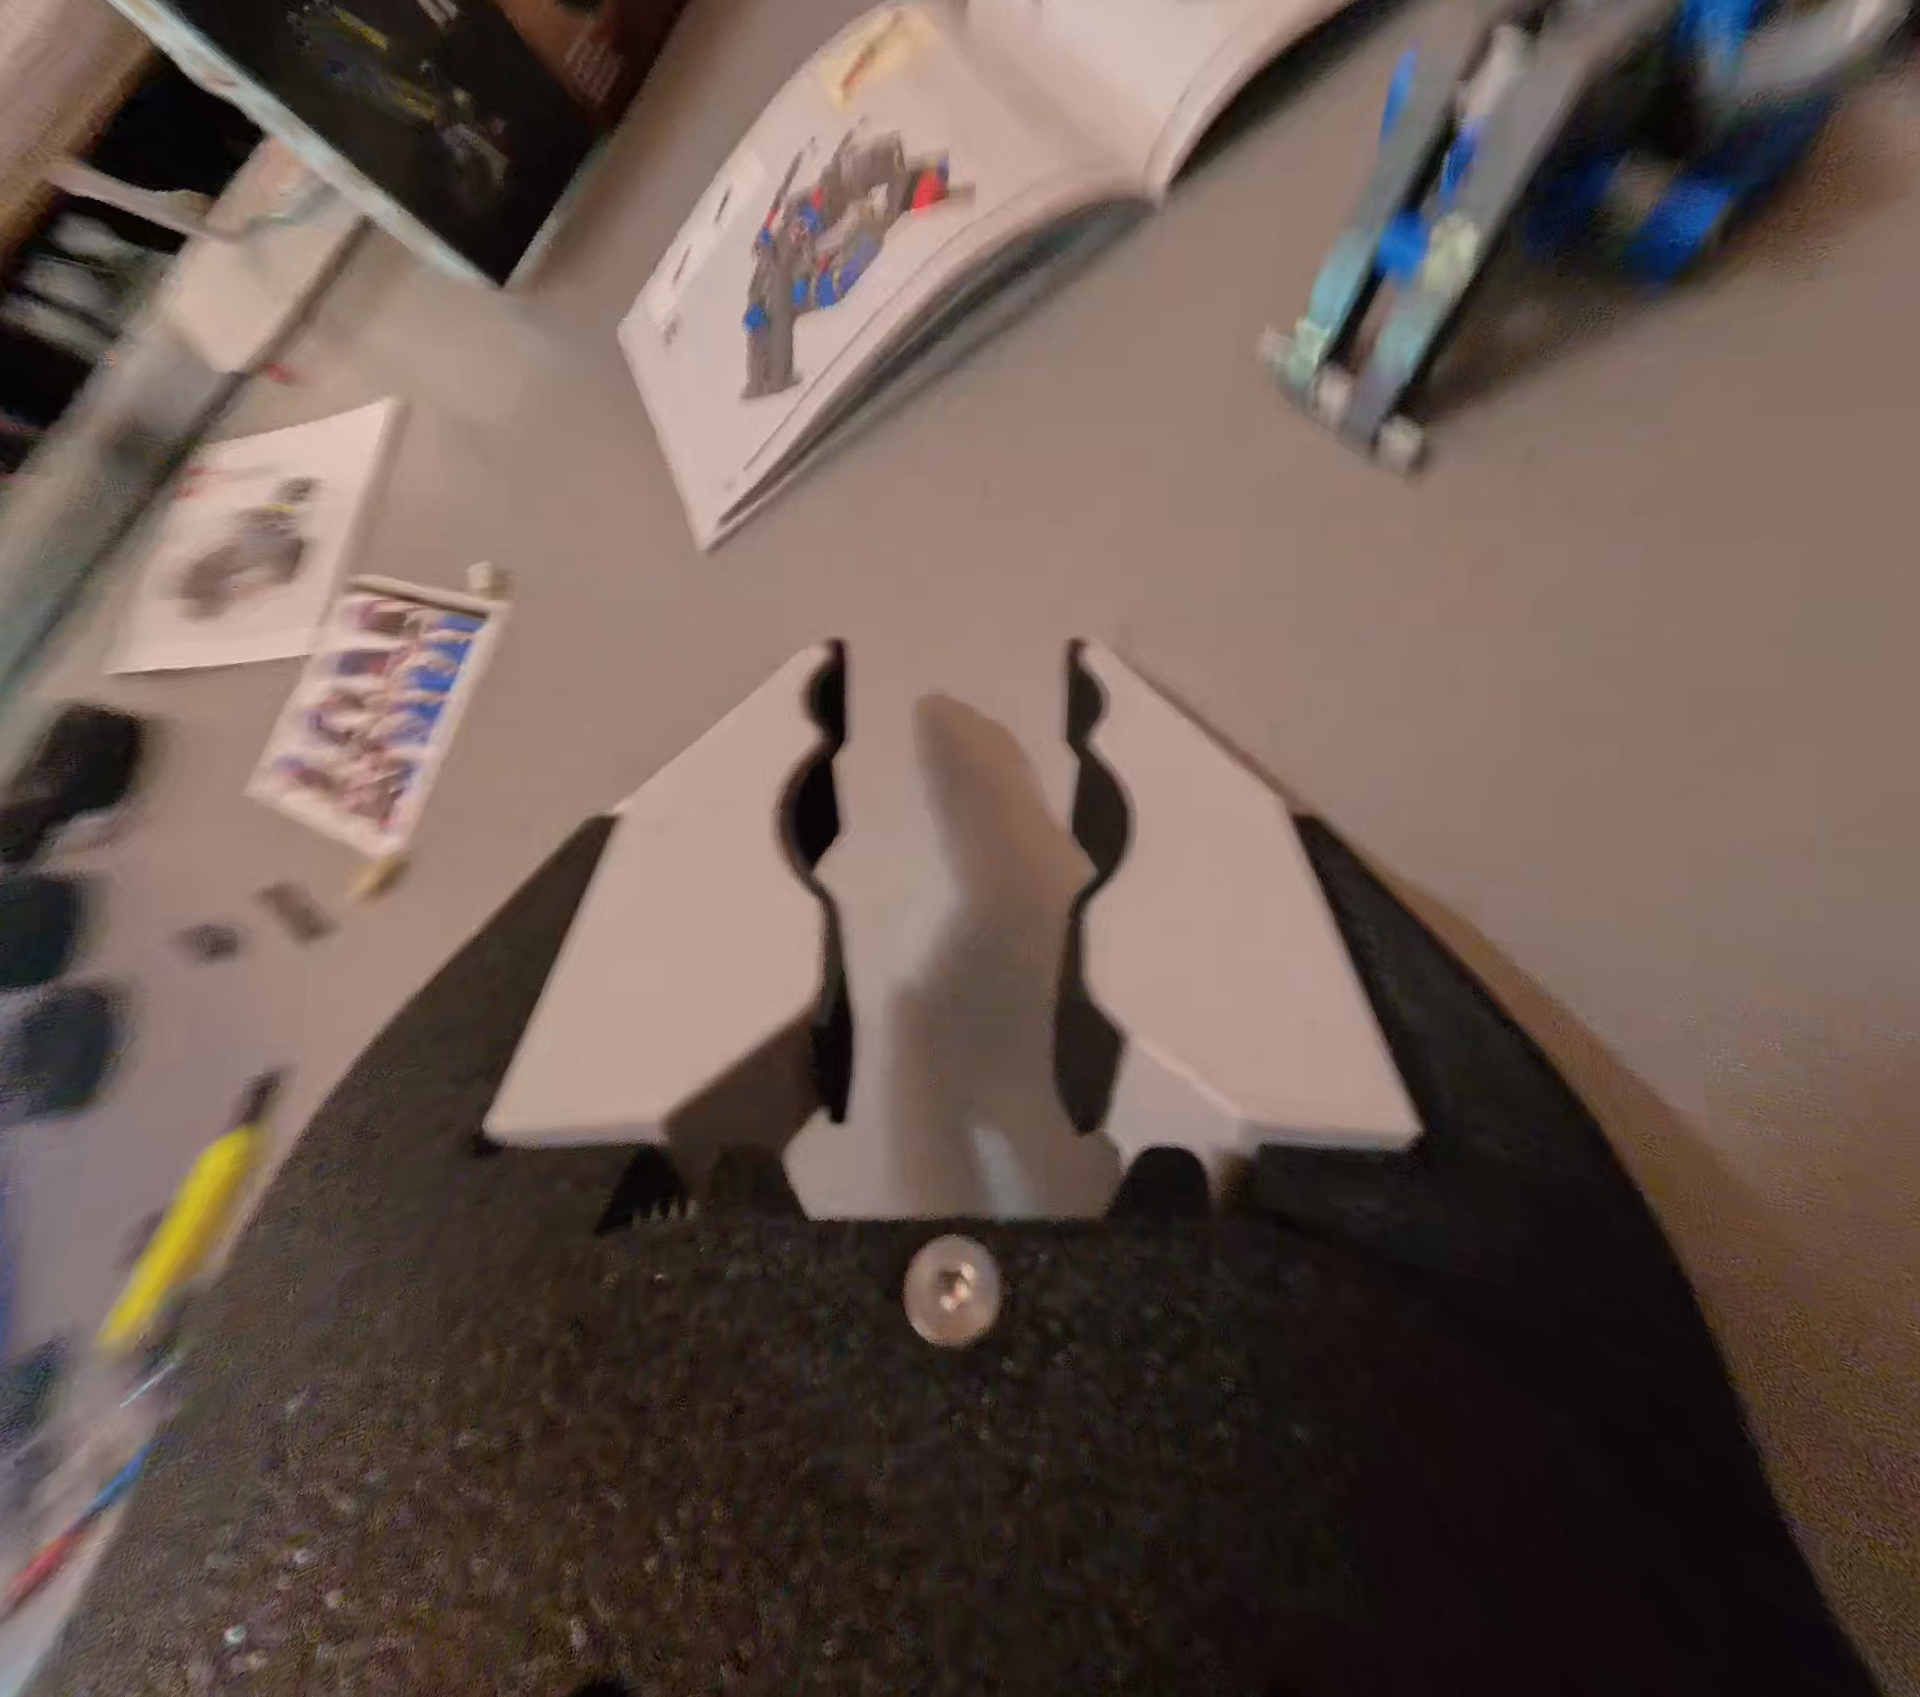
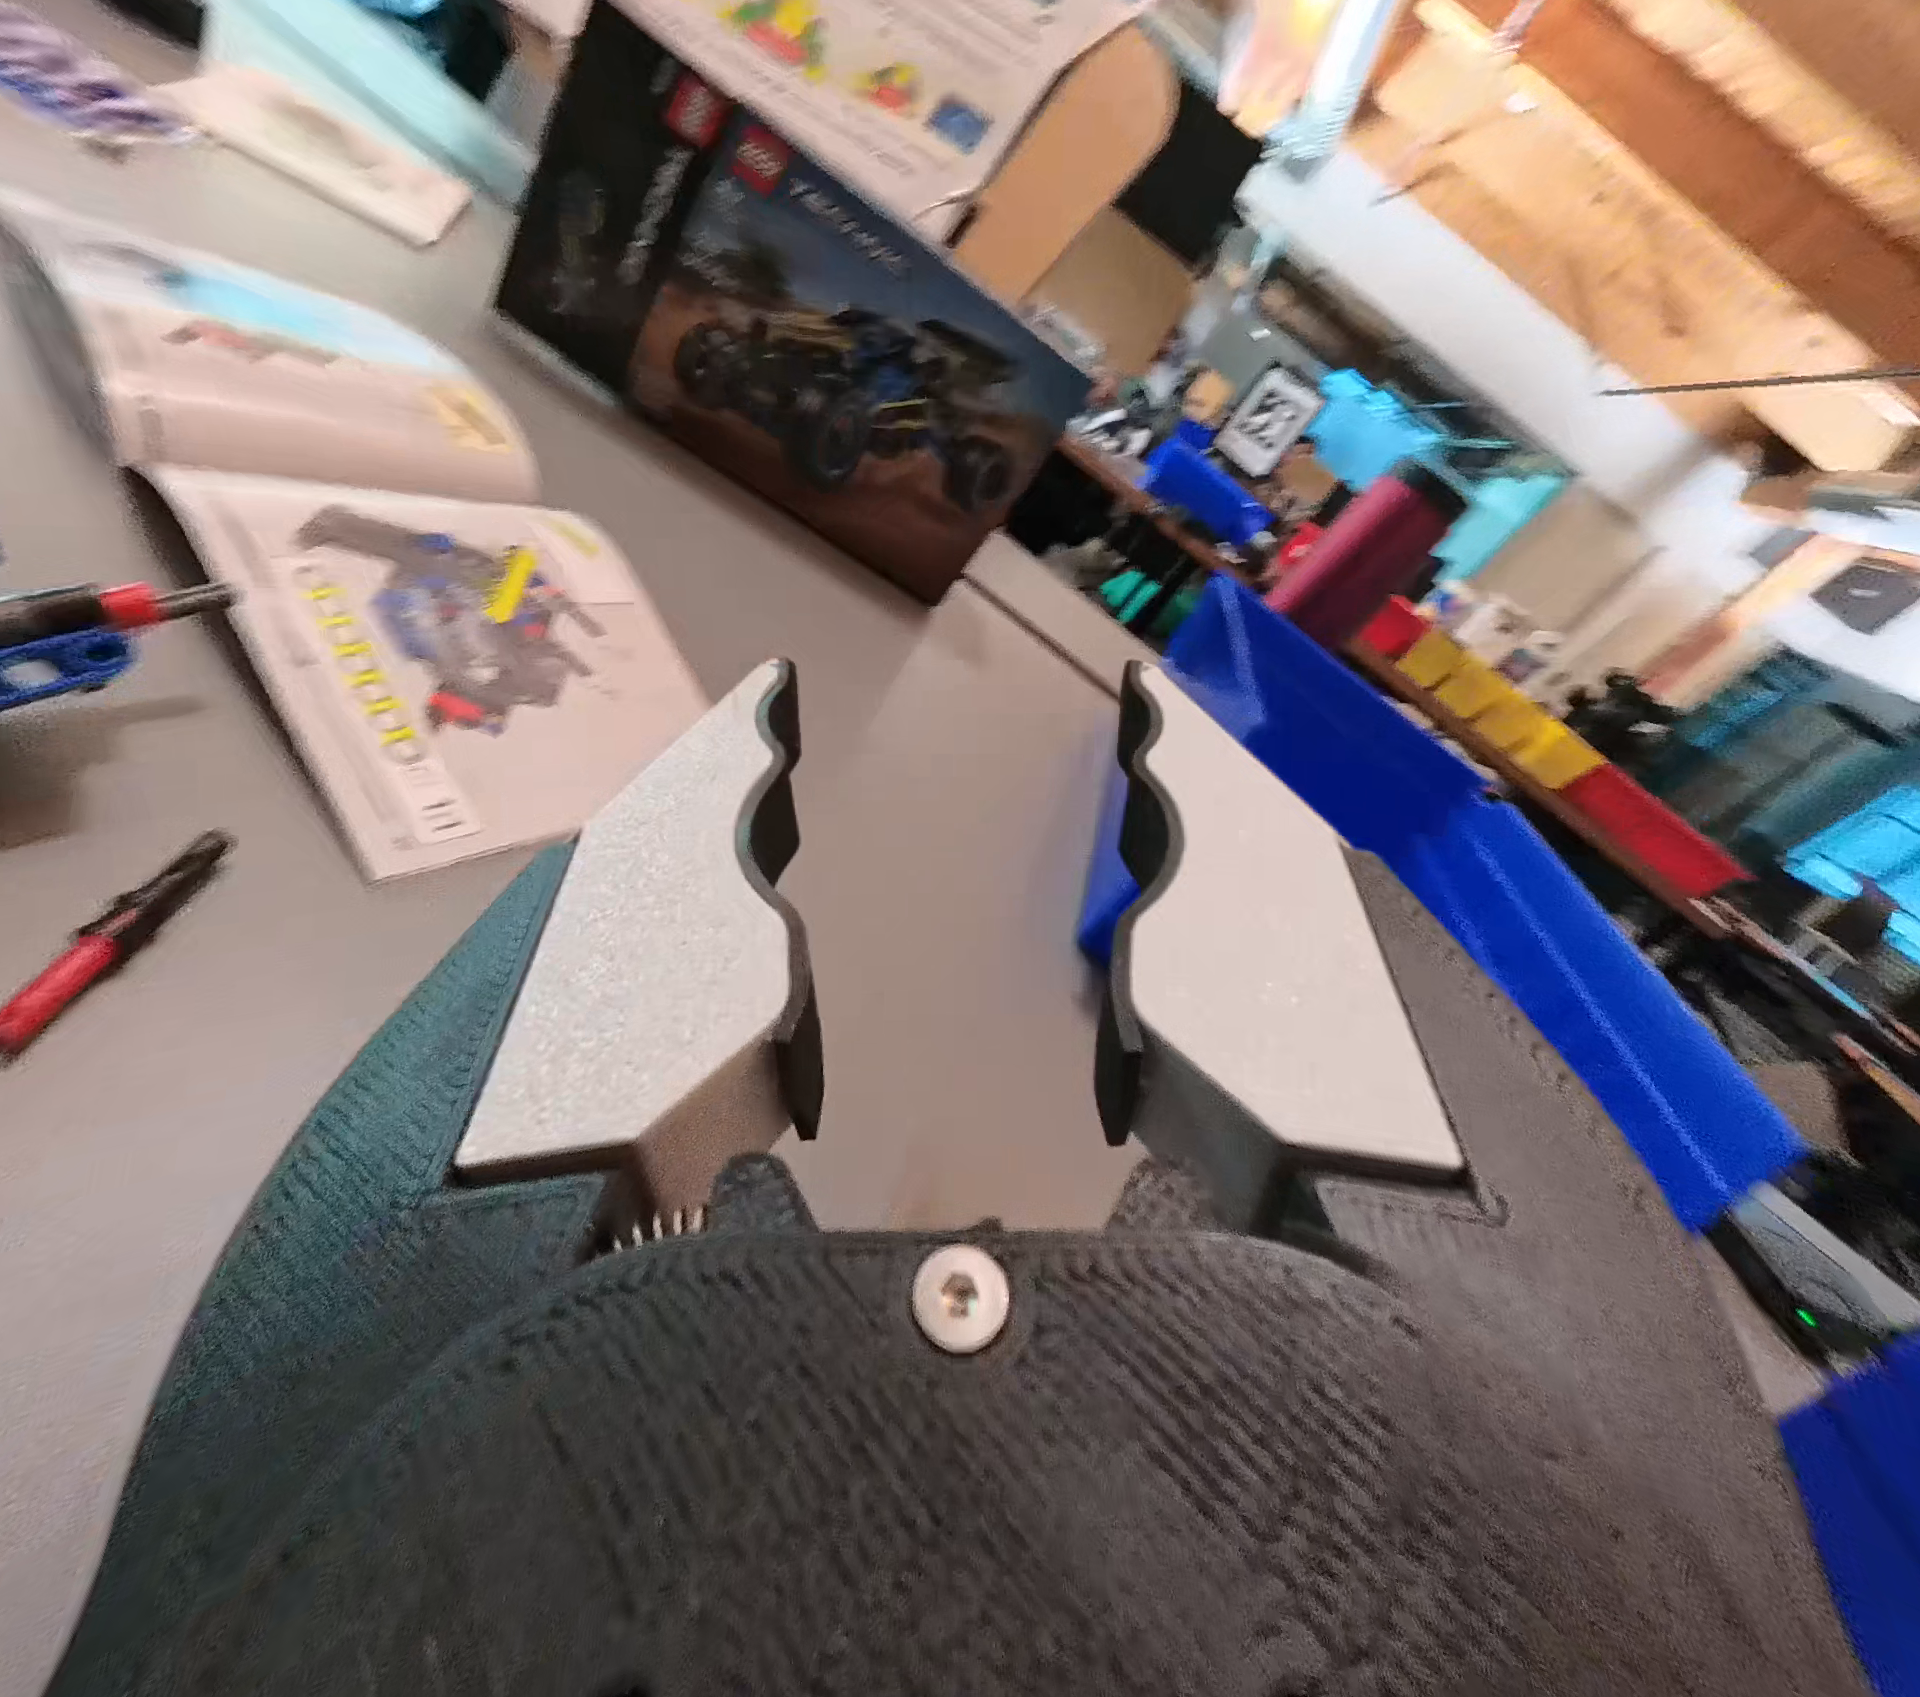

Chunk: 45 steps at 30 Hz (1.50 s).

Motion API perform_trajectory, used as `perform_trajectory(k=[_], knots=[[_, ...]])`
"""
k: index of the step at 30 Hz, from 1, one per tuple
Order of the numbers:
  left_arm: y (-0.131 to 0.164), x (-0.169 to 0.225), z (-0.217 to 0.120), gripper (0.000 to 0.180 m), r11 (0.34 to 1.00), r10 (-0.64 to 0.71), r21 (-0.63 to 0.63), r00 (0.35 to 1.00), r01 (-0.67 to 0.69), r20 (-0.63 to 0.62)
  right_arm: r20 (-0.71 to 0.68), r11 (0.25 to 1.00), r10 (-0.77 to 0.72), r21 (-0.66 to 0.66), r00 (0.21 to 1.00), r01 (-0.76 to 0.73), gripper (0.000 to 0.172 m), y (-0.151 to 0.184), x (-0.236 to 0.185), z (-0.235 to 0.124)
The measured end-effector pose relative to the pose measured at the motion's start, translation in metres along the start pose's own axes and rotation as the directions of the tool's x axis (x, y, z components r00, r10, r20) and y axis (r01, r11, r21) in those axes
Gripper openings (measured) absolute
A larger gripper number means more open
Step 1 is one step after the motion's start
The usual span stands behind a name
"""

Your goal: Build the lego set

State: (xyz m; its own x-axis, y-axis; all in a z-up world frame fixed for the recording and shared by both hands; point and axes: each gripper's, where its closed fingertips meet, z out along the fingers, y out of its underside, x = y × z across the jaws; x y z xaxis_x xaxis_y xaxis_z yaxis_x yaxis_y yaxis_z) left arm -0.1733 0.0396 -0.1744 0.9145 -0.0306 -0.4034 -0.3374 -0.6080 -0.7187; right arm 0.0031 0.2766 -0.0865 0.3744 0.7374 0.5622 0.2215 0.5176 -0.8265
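We are holding the left gripper (image 1: 956, 660) and the right gripper (image 2: 961, 681) apart and empty over the grey table (image 1: 1247, 660), the half-built blue model (image 1: 1621, 120) sitting untouched beyond the open booklet (image 1: 883, 245).

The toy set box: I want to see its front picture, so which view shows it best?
The right wrist view: the box stands upright behind the open booklet, front facing the camera. The left wrist view catches only a blurred dark side at its top left.
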Motion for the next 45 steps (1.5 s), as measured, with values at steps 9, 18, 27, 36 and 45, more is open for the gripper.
perform_trajectory(k=[9, 18, 27, 36, 45], knots=[[0.019, -0.04, -0.024, 0.0, 0.872, 0.48, -0.23, 0.667, -0.431, 0.57, -0.082, 1.0, -0.029, -0.007, 0.996, 0.028, 0.063, 0.005, 0.014, -0.002], [0.024, -0.041, -0.02, 0.0, 0.887, 0.459, -0.231, 0.714, -0.399, 0.528, -0.001, 0.985, -0.145, -0.097, 0.989, 0.144, 0.065, 0.019, -0.004, 0.013], [0.035, -0.037, -0.02, 0.0, 0.935, 0.345, -0.228, 0.84, -0.27, 0.419, 0.157, 0.995, 0.048, -0.097, 0.986, -0.033, 0.04, 0.009, -0.022, 0.013], [-0.048, -0.068, 0.016, 0.03, 0.996, -0.032, 0.076, 0.998, 0.036, -0.056, 0.438, 0.901, 0.096, -0.42, 0.894, 0.109, 0.037, 0.048, -0.08, 0.048], [-0.046, -0.051, 0.08, 0.003, 0.995, -0.099, -0.011, 0.949, 0.101, -0.298, 0.53, 0.898, 0.035, -0.389, 0.847, 0.206, 0.0, 0.055, -0.092, 0.074]])
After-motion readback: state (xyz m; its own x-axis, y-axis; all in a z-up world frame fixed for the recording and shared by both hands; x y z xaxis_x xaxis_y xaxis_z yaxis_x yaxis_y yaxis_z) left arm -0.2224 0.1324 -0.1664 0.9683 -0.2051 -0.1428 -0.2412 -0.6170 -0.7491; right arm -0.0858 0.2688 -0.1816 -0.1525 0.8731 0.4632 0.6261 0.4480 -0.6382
